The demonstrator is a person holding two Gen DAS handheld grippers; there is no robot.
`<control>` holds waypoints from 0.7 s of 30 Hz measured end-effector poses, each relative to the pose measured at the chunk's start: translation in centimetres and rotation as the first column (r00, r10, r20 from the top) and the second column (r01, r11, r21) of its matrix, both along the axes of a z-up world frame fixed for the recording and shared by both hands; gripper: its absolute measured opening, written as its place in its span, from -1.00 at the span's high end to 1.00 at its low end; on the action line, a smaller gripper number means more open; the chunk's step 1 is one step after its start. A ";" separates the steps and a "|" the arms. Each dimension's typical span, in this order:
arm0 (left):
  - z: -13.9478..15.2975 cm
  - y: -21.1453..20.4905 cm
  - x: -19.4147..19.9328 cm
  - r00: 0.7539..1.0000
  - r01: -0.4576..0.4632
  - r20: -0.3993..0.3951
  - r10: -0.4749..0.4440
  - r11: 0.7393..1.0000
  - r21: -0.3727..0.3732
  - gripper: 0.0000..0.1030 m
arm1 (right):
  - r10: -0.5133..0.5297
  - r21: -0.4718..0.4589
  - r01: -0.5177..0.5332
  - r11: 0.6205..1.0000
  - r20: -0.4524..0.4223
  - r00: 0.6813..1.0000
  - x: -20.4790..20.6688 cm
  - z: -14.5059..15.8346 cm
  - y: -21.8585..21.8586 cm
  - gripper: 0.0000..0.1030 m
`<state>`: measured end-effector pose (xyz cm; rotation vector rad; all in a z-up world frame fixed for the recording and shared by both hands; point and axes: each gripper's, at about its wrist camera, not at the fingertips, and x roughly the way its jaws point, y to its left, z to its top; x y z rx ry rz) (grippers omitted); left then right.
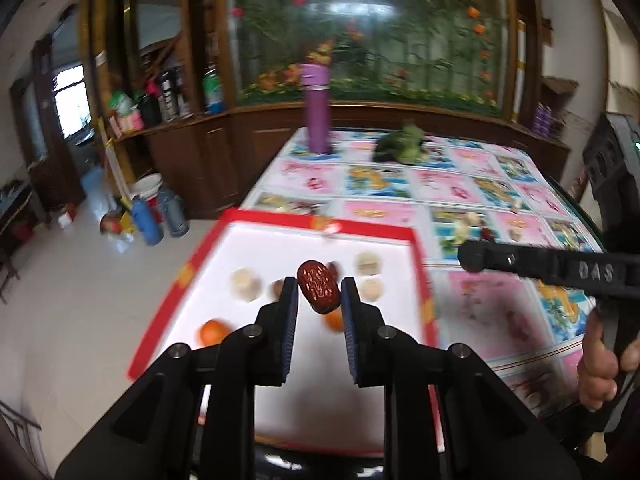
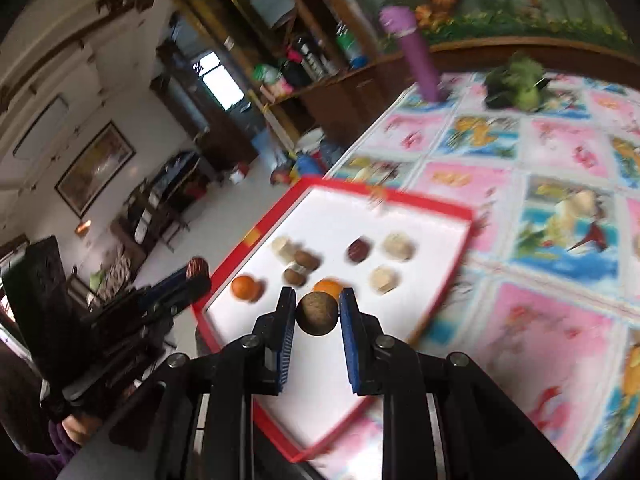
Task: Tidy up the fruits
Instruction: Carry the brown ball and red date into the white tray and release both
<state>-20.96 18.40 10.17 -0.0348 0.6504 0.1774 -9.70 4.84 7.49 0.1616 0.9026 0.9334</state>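
Left wrist view: left gripper (image 1: 319, 292) with jaws nearly closed, clamped on a red date (image 1: 318, 293) held by its sides, above a red-rimmed white tray (image 1: 416, 248). Right wrist view: right gripper (image 2: 318, 314) with jaws likewise nearly closed, clamped on a round brown fruit (image 2: 317, 314), also above the tray.

Tray contents as seen from the right wrist: two oranges (image 2: 245, 288), two small brown fruits (image 2: 307, 261), one dark red fruit (image 2: 358, 249), three pale pieces (image 2: 397, 246), loosely grouped by kind. Tray set on a patterned tabletop (image 2: 552, 320), its near-left corner close to the tabletop edge. Further pale and red pieces (image 1: 486, 234) apparently still out on the tabletop beyond the tray; too blurred to name. Purple flask (image 1: 317, 110) and leafy greens (image 1: 404, 146) well apart at the far end.

Risks judged from here:
- Both views blurred; a fast carry with a narrow pinch on a smooth, rounded fruit could let it slip and bounce off the tray.
- Round brown fruit likely to roll on release if dropped from height; possible knock into the near orange, or a run over the low rim.
- Both grippers crowded over the same tray; collision possible on simultaneous descent.
- Date gripped off-centre, tilted; may twist out on deceleration.
- Misplacement beside the wrong group would undo the sorting.
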 end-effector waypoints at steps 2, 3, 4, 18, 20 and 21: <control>-0.5 2.0 -0.7 0.999 -0.035 -0.004 0.034 0.999 -0.022 0.55 | 0.016 -0.027 -0.016 0.999 0.000 1.000 -0.5 -0.6 1.2 0.60; -0.6 2.7 -1.1 0.999 -0.047 -0.002 0.047 0.998 -0.031 0.55 | 0.027 -0.037 -0.027 0.999 -0.004 1.000 -0.6 -0.9 1.8 0.60; -0.8 3.2 -1.4 0.999 -0.052 -0.003 0.052 0.998 -0.042 0.55 | 0.037 -0.042 -0.037 0.998 -0.012 0.999 -0.8 -1.1 2.4 0.60; -4.5 2.9 -0.2 0.995 0.013 -0.093 -0.022 0.996 -0.092 0.55 | -0.004 -0.139 -0.004 0.990 -0.053 0.999 -1.1 -4.4 3.9 0.60; -4.8 2.8 0.1 0.995 0.001 -0.103 -0.009 0.997 -0.079 0.54 | -0.017 -0.138 0.008 0.990 -0.066 0.998 -0.9 -4.6 3.6 0.60; -4.8 2.6 0.2 0.994 -0.001 -0.105 -0.006 0.997 -0.072 0.54 | -0.024 -0.138 0.014 0.990 -0.074 0.997 -0.7 -4.8 3.5 0.60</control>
